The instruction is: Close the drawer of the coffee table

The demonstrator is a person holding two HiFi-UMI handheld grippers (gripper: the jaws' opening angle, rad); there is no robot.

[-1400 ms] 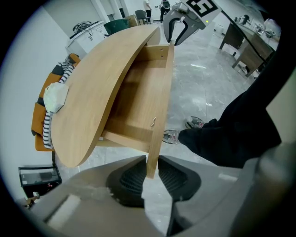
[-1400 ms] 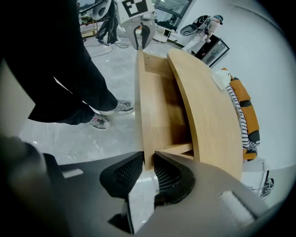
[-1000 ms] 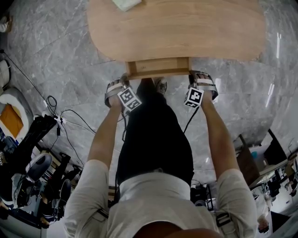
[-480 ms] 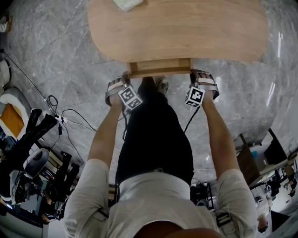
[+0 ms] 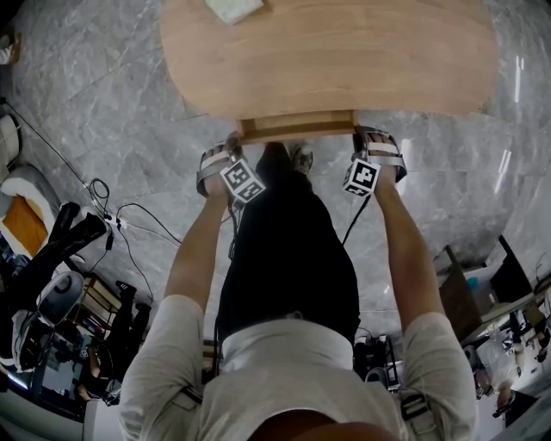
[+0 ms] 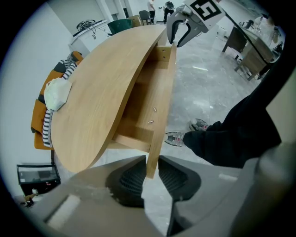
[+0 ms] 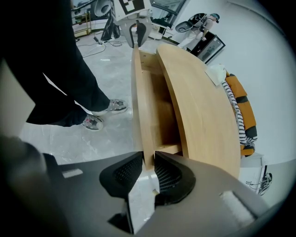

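The drawer [image 6: 143, 104] is partly out of the near side of the coffee table [image 5: 327, 52], and only a narrow strip of it shows past the tabletop's edge from above. You hold it by the drawer front [image 5: 297, 127], one gripper at each end. The left gripper [image 6: 151, 169] has its jaws at a narrow setting, pads pressed on either face of the panel at the table's left end. The right gripper [image 7: 149, 169] clamps the opposite end the same way.

Judging from this hold, the step is the push inward. Drive both ends toward the table together and at the same pace, since a lead on one side would likely skew the drawer and jam it. Keep the panel upright rather than levering it.

Mind the inner jaw of each gripper. It sits behind the panel, on the table's side, so it will probably be trapped between the panel and the table's frame before the drawer seats. Expect to let go short of flush and finish by pressing on the outer face.

Two small pale bits [image 6: 152, 115], perhaps screws, lie loose on the drawer's floor and may slide. Your shoes [image 5: 299, 158] stand just under the table's near edge, clear of the drawer's path. A white cloth [image 5: 232, 7] lies on the tabletop's far left, and cables [image 5: 129, 215] trail on the floor well to the table's left. Neither is in the way.
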